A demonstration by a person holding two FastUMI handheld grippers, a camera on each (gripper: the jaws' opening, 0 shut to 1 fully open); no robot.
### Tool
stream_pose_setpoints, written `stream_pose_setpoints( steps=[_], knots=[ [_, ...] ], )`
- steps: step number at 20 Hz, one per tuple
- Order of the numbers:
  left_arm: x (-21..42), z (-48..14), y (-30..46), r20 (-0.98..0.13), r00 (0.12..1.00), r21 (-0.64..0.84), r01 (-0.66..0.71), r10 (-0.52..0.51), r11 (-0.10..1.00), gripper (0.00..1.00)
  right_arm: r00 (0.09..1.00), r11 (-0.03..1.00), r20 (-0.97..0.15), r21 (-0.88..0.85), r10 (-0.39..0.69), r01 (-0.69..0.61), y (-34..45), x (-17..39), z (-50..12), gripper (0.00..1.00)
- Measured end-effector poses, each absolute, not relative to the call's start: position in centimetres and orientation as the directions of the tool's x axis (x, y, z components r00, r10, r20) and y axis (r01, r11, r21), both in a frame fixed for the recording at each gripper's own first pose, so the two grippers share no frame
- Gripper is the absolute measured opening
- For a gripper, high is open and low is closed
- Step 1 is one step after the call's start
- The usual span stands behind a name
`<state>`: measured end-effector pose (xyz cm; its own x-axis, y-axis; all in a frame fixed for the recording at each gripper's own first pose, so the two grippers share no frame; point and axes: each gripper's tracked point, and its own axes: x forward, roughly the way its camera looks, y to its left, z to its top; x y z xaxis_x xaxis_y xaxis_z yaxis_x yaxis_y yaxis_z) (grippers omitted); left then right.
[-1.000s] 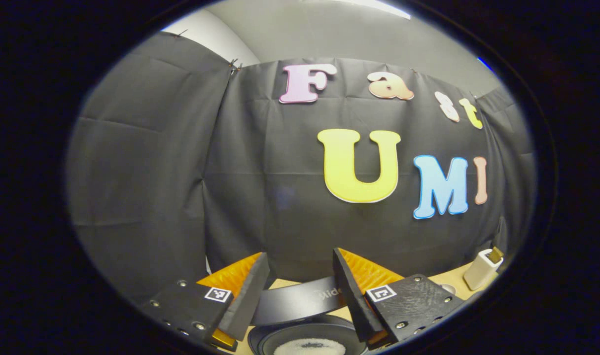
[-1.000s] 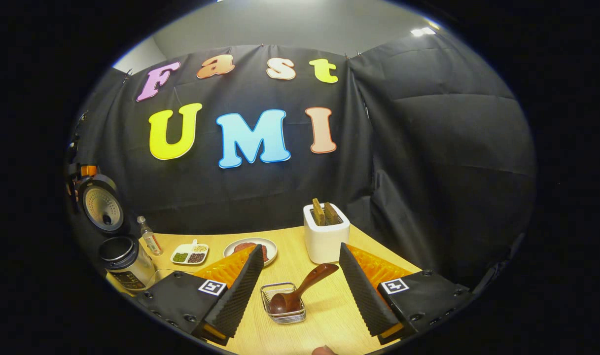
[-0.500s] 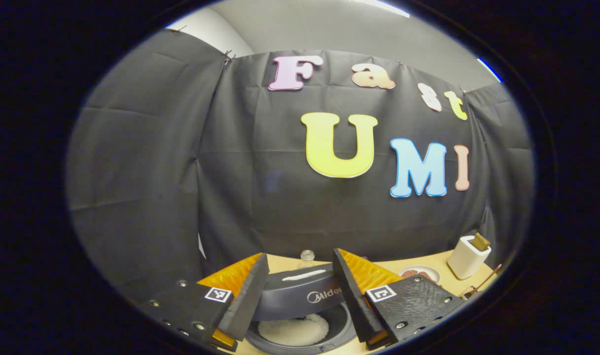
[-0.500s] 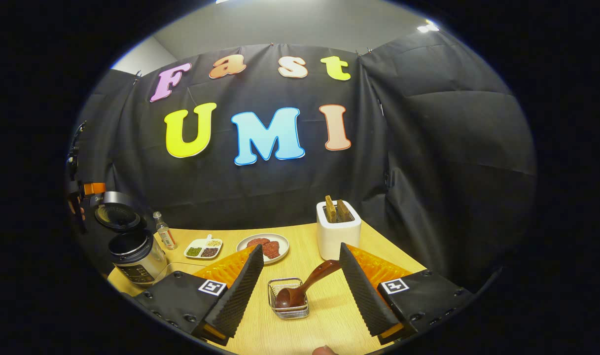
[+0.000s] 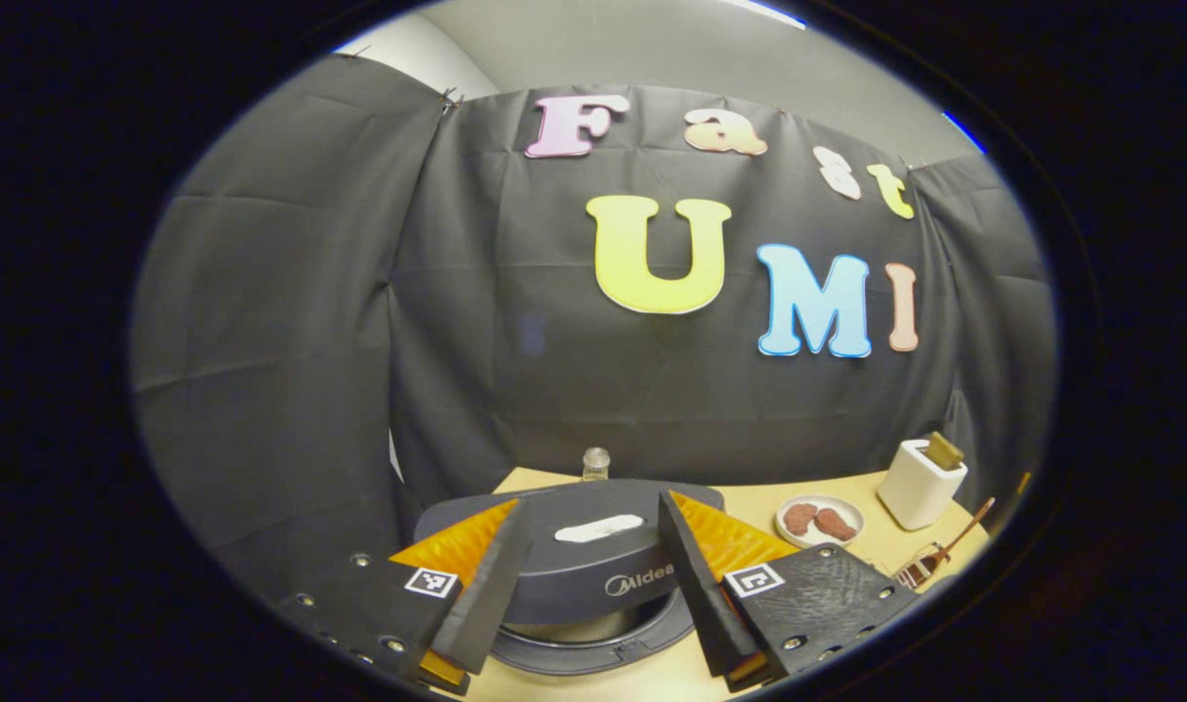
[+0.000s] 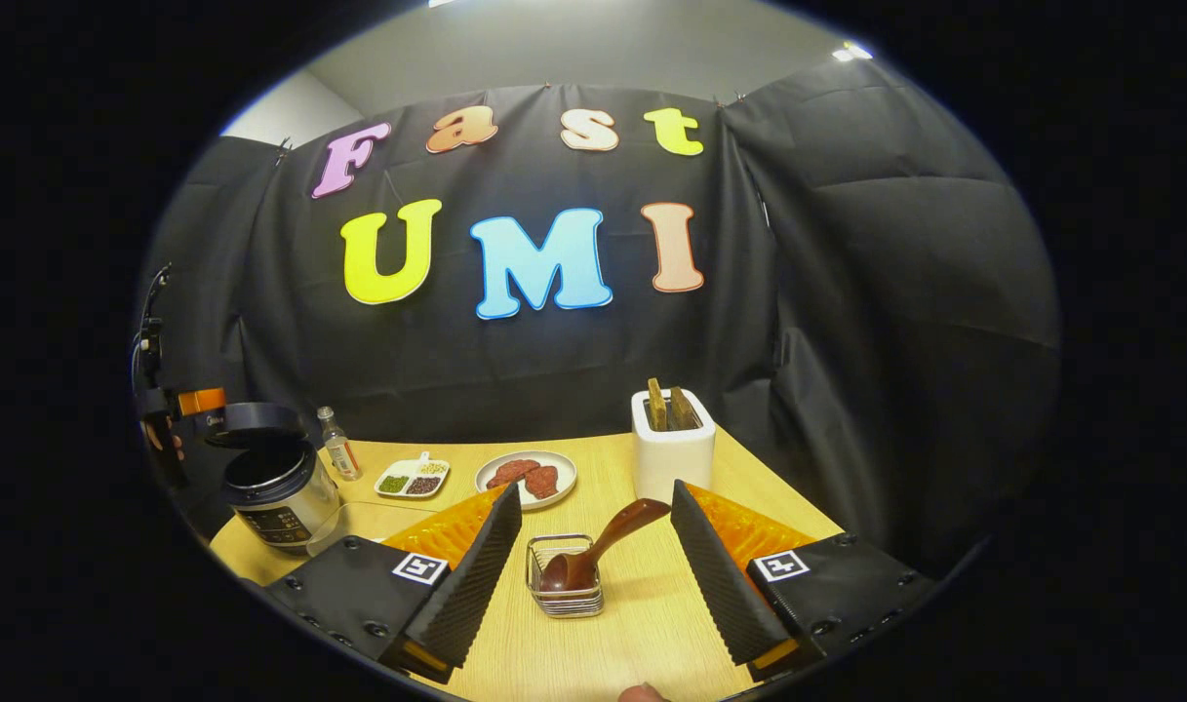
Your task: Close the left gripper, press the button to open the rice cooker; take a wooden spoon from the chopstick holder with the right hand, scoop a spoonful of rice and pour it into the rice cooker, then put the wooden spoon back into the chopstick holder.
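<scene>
In the left gripper view, rice cooker (image 5: 578, 561) lid nearly shut.

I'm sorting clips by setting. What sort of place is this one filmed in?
Probably a staged kitchen counter in a recording booth, not a real home: a wooden table walled by black cloth, with a rice cooker, a plate of food and a white chopstick holder.

Wooden table (image 6: 642, 624) carries rice cooker (image 6: 279, 487) (plus plate (image 6: 527, 477)).
</scene>
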<state>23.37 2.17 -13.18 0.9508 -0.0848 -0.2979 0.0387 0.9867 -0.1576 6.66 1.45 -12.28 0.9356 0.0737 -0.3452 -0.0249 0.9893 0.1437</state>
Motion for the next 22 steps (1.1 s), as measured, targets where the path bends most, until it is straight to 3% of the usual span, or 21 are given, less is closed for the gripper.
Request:
stream_pose_setpoints(
  steps=[11,22],
  knots=[
    [19.9,-19.4,-0.1,-0.365,0.926,-0.135,0.056,-0.102,0.989,0.85,0.930,0.988,-0.355,0.151,0.093,-0.041,1.8,6.4,-12.3,0.98],
    [18.8,-22.2,-1.0,-0.347,0.935,-0.087,0.047,-0.074,0.995,0.84,0.924,0.987,-0.363,0.142,0.117,-0.069,3.1,6.4,-12.6,0.98]
  ],
)
